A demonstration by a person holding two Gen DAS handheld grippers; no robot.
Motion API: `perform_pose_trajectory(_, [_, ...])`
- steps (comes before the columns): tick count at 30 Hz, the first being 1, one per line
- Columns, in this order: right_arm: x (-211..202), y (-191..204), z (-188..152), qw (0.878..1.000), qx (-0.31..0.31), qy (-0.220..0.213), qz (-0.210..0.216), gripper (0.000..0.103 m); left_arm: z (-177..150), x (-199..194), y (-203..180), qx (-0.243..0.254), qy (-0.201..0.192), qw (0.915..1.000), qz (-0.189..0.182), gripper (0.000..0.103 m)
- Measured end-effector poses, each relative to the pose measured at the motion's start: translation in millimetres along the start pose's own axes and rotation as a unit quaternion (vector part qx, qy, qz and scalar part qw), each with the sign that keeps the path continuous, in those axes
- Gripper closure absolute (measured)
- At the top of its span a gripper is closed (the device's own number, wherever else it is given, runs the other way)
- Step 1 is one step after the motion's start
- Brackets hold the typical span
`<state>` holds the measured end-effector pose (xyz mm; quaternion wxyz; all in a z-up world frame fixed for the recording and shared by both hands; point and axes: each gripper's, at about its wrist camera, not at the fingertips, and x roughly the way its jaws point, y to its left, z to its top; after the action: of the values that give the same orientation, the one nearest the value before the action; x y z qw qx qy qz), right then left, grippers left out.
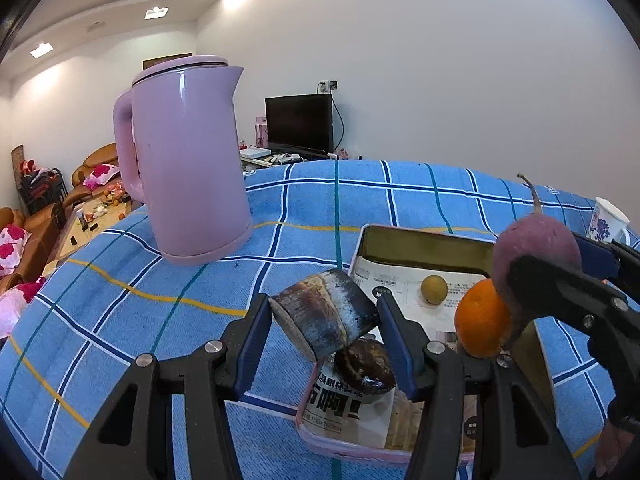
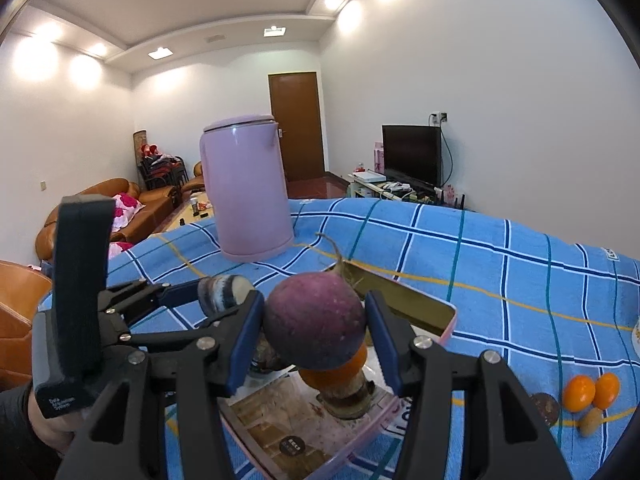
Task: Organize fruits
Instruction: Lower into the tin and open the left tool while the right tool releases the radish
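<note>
Two hand-held claws hover over a shallow rectangular pink-rimmed metal tray [image 1: 424,246] lined with printed paper, on a surface draped in a blue checked cloth [image 1: 160,280]. The left claw [image 1: 320,320] is clamped on a dark, streaked cylindrical chunk [image 1: 324,312], and the right claw [image 2: 316,320] on a round purple radish-like root with a thin tail [image 2: 314,320], apparently to add both to the tray. Already inside lie an orange [image 1: 482,322], a small yellow-green fruit [image 1: 434,289] and a dark brown round fruit [image 1: 364,366], while two small oranges [image 2: 592,392] wait outside; a tall lilac kettle [image 1: 184,160] stands behind.
</note>
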<state>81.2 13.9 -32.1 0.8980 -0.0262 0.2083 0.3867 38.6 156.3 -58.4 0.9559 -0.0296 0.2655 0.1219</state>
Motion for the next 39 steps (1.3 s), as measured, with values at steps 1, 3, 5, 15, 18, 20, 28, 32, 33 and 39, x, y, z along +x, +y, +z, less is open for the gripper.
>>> perform_pose_trajectory(1, [-0.9,0.3,-0.9,1.0,-0.001,0.0,0.0,0.048,-0.1,0.5,0.3,0.0,0.001,1.0,-0.002,0.047])
perform_pose_trajectory(3, [-2.6,2.1,-2.8,1.0,-0.005,-0.001,-0.002,0.048,0.1,1.0,0.4,-0.001,0.002,1.0,-0.008,0.047])
perform_pose_trajectory(5, [-2.5,2.5,-2.8,1.0,-0.004,-0.002,-0.001,0.048,0.3,1.4,-2.2,0.004,0.001,0.9999,-0.013,0.047])
perform_pose_trajectory(15, [-0.6,3.2,-1.1,1.0,-0.011,0.007,-0.012,0.048,1.0,3.8,-2.5,0.001,0.006,0.9996,-0.026,0.047])
perform_pose_trajectory(18, [-3.6,-2.0,-5.2,1.0,-0.003,0.012,-0.019,0.048,1.2,5.4,-3.2,0.003,0.008,0.9996,-0.028,0.047])
perform_pose_trajectory(20, [-4.3,-4.4,-7.0,1.0,0.002,0.017,-0.018,0.048,1.4,5.5,-3.4,0.003,0.008,0.9995,-0.03,0.047])
perform_pose_trajectory(28, [-5.6,4.8,-22.3,0.999,-0.025,0.042,-0.02,0.048,0.8,7.6,-4.9,0.006,0.013,0.9991,-0.04,0.047])
perform_pose_trajectory(32, [-1.8,5.8,-26.9,0.998,-0.028,0.053,-0.018,0.048,0.1,7.8,-6.4,0.01,0.014,0.999,-0.04,0.047])
perform_pose_trajectory(33, [-1.1,5.7,-27.2,0.998,-0.027,0.054,-0.017,0.048,0.0,8.0,-6.2,0.009,0.015,0.999,-0.041,0.047])
perform_pose_trajectory(39, [2.8,8.0,-29.3,0.997,-0.035,0.067,-0.015,0.048,0.0,7.9,-8.4,0.014,0.016,0.9988,-0.044,0.047])
